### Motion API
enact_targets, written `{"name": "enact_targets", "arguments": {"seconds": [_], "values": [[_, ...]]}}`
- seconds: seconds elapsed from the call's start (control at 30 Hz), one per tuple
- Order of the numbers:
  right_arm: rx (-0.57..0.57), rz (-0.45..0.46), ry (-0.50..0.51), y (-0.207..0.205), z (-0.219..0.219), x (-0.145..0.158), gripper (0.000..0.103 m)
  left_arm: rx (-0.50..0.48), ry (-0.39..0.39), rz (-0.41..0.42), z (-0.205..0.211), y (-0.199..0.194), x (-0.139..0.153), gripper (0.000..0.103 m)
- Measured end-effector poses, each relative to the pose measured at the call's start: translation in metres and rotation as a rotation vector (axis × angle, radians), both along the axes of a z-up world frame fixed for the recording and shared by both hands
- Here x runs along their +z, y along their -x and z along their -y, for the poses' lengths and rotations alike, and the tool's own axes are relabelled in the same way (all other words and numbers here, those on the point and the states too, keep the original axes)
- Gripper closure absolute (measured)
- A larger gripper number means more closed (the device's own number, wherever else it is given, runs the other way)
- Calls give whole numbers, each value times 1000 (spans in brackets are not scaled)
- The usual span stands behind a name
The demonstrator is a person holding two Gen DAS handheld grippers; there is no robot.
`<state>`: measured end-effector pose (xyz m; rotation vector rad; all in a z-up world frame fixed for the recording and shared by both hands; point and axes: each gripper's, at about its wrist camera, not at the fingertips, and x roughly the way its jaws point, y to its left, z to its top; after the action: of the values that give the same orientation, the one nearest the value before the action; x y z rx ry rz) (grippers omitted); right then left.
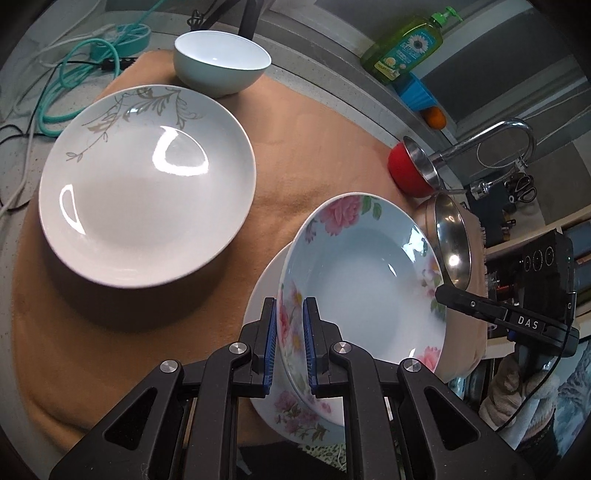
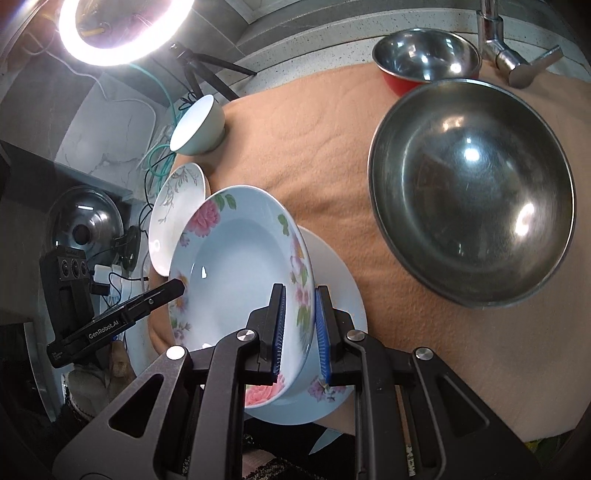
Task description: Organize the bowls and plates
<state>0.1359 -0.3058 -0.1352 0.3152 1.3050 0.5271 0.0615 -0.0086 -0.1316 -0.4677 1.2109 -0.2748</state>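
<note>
Pale-blue flowered plate (image 1: 354,273) held tilted above the tabletop (image 1: 207,40), gripped on opposite rims by both tools. Left tool (image 1: 289,314) is nearly closed, its blue pads clamped on the near rim of the plate in the left wrist view. Right tool (image 2: 300,299) is likewise pinched tight on the plate's rim (image 2: 236,266), one pad on the inner face, one on the underside. Each tool shows in the other's camera at the plate's far edge.

Directly below the held plate lies a second plate (image 1: 266,291) with a flower print near its front edge, flat on an orange cloth (image 1: 314,147) that covers the tabletop. The two plates look close; whether they touch cannot be told.

Left of these on the cloth sits a white plate with a grey leaf pattern (image 1: 147,184), upright and flat, well apart from the held plate. Behind it, at the cloth's far edge, stands a small pale-green bowl (image 1: 221,59), empty.

On the right side of the cloth is a large steel bowl (image 2: 472,192), empty. Behind it is a smaller steel-lined bowl with a red outside (image 2: 424,59), just beside a chrome tap (image 2: 513,55).

Green bottle of dish soap (image 1: 406,48) stands on the ledge at the back. Ring light (image 2: 125,26) glows at upper left in the right wrist view.
</note>
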Motion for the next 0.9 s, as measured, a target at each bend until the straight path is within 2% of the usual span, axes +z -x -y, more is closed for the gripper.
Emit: {"name": "enact_targets", "arguments": {"seconds": [0.47, 0.9], "values": [[-6, -43, 21, 20, 10, -22, 87, -38, -25, -22, 4, 14, -8, 92], [-6, -56, 36, 24, 8, -28, 87, -50, -45, -34, 7, 14, -16, 92]]}}
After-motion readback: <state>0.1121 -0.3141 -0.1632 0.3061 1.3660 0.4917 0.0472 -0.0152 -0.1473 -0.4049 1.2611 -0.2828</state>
